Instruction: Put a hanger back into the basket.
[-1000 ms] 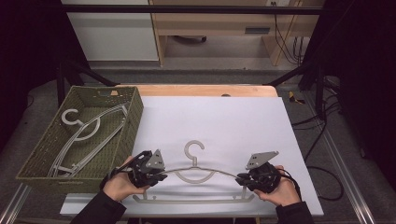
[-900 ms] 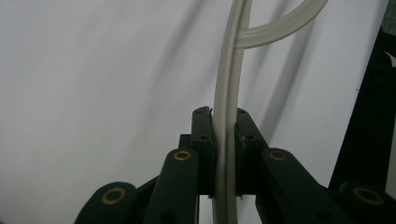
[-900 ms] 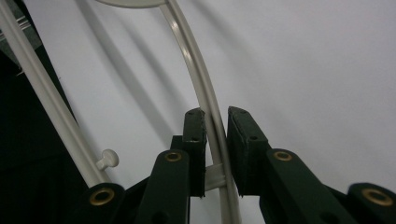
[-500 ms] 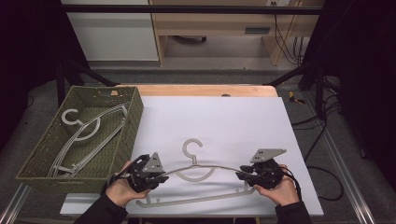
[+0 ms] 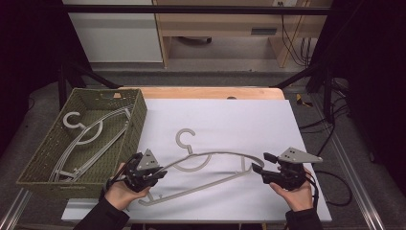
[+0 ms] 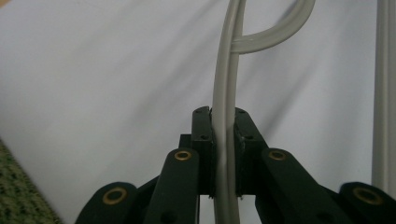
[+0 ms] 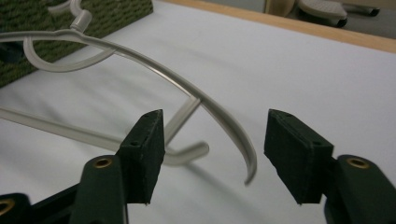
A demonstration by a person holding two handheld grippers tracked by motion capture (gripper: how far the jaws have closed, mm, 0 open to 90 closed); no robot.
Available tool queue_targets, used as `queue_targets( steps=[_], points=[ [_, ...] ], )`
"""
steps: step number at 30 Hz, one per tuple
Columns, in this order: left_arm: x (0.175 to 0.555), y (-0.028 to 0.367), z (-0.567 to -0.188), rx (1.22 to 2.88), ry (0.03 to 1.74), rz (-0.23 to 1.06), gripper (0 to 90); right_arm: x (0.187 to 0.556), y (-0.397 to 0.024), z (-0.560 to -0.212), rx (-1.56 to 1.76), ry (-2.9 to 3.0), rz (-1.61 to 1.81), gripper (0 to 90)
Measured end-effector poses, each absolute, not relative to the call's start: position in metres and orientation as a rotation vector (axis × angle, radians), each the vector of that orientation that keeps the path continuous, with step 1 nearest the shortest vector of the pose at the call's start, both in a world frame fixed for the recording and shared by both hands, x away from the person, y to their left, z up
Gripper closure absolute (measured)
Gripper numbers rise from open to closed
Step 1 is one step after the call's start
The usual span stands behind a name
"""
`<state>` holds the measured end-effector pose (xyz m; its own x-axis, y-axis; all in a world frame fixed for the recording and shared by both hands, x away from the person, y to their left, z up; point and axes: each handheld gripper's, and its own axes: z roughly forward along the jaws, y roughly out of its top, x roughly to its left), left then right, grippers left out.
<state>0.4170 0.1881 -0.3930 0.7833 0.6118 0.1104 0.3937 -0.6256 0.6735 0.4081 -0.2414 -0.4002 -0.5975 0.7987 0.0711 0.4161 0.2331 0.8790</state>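
Now the left gripper [image 5: 155, 173] is clamped tight on the grey hanger's [image 5: 218, 155] left arm, over the white table [image 5: 230, 120] beside a green basket [image 5: 136, 122]. The right gripper [image 5: 259, 163] has just been opening; the hanger's right tip, slightly blurred, seems to sit untouched between its jaws.

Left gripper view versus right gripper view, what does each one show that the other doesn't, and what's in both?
Left gripper view: the left gripper with its jaws clamped on the grey hanger's arm.

Right gripper view: the right gripper with its jaws, just opening, spread apart around the hanger's free end without touching it, plus the wooden table edge.

Both: the hanger, the white table cover and the green basket.
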Motion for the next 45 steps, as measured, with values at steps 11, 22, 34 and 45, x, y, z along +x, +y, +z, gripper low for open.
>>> queue_targets(
  steps=[11,22,34,45],
  points=[
    [0.416,0.213,-0.367,2.180,0.807,0.528,81.9,0.405,-0.257,-0.396,1.211,1.973,1.325,16.0],
    [0.412,0.250,-0.336,2.051,0.854,0.615,81.9,0.408,-0.255,-0.402,1.247,1.993,1.286,11.0],
    [0.410,0.294,-0.315,1.939,0.933,0.696,81.9,0.409,-0.253,-0.404,1.265,1.982,1.287,7.5],
    [0.421,0.327,-0.307,1.882,1.016,0.782,81.9,0.411,-0.250,-0.406,1.262,2.001,1.277,6.8]
  ],
)
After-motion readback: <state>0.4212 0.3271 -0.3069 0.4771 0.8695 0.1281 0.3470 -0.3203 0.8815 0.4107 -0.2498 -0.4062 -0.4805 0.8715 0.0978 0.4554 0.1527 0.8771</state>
